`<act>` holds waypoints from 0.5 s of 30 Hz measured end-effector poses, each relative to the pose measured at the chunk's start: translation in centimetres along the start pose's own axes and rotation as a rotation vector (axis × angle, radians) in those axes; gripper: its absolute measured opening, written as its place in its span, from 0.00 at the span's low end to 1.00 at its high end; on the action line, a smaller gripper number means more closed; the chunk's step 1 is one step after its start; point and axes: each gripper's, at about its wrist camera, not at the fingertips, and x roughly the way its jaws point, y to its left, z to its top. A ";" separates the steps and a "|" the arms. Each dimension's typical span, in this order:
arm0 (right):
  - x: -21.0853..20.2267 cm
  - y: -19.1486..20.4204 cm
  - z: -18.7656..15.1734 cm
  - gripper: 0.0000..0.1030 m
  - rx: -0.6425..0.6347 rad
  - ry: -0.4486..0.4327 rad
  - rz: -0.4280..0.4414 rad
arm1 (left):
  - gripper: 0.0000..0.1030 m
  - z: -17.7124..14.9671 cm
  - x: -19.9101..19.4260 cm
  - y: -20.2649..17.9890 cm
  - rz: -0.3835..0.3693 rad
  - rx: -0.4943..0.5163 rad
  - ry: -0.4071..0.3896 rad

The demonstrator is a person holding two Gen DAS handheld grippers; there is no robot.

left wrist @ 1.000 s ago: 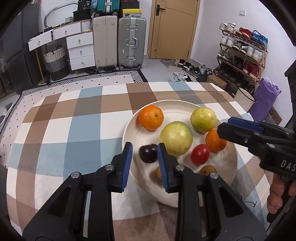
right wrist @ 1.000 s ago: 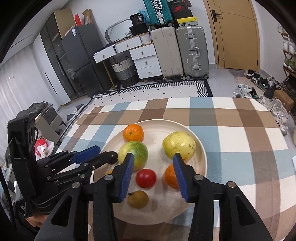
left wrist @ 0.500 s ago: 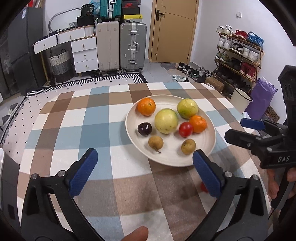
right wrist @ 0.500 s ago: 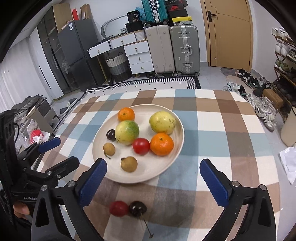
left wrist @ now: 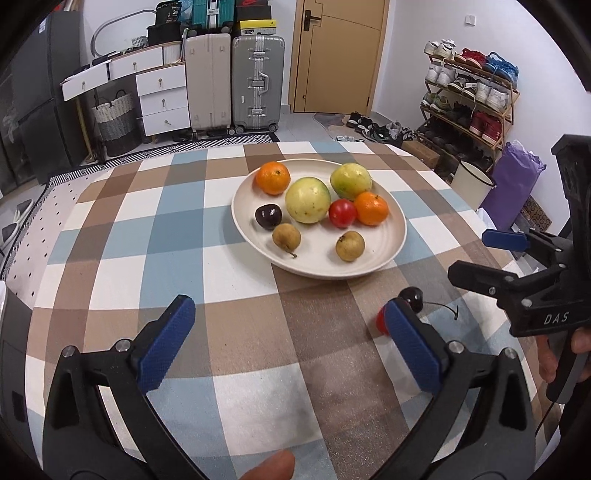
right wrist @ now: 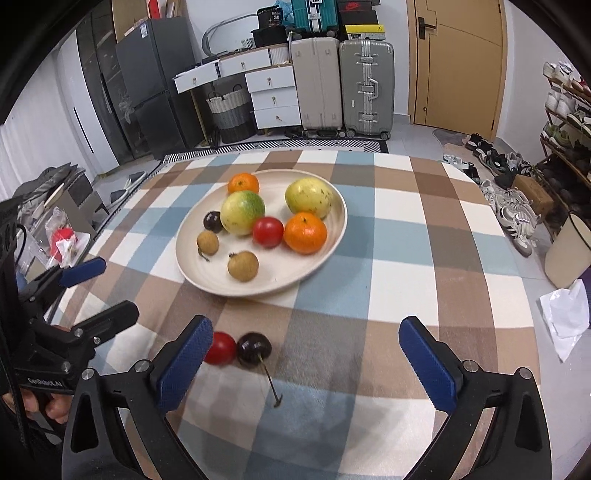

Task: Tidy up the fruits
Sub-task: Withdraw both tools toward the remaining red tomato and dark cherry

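Plate [right wrist: 334,236] on checked cloth [right wrist: 406,236]: two oranges, two green-yellow fruits, tomato, dark plum, two brown longans. Off plate, touching: red cherry tomato [right wrist: 221,348], dark cherry [right wrist: 253,349]. Left gripper [left wrist: 291,343] and right gripper [right wrist: 303,363] spread wide, empty, jaws having just been opening.

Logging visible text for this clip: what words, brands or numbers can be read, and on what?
"DAS": right gripper body, left wrist view.
"CenRobot.AI", small and uncertain: left gripper handle, right wrist view.
"38" or "30", unclear which: dark box above the drawers.
Labels on the other stacked boxes: too small to read.
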 end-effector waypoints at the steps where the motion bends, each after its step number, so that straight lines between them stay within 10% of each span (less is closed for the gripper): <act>1: 0.1 -0.1 -0.5 0.99 -0.002 0.010 -0.006 | 0.99 -0.1 0.0 -0.1 -0.002 0.002 0.003; 15: 2.5 0.9 -2.7 0.99 -0.067 0.093 -0.027 | 0.99 -1.1 1.6 -1.1 -0.048 0.020 0.042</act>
